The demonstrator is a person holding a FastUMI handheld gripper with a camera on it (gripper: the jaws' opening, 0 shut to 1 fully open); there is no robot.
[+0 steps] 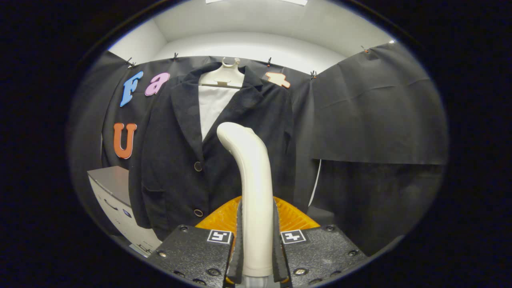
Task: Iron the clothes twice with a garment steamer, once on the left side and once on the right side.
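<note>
A black jacket (176,160) with a white lining hangs on a pale hanger (224,76) against the booth's cloth wall, straight ahead. My gripper (256,240) is shut on the cream handle of the garment steamer (250,176), which rises upright between the fingers. The steamer's curved head points at the jacket's front, near the middle and a little right of the buttons (197,166). Whether the head touches the fabric I cannot tell.
A grey-topped white box (116,200) stands at the lower left, beside the jacket's hem. A thin white cord (316,184) hangs down to the right of the jacket. Black cloth covers the wall on the right.
</note>
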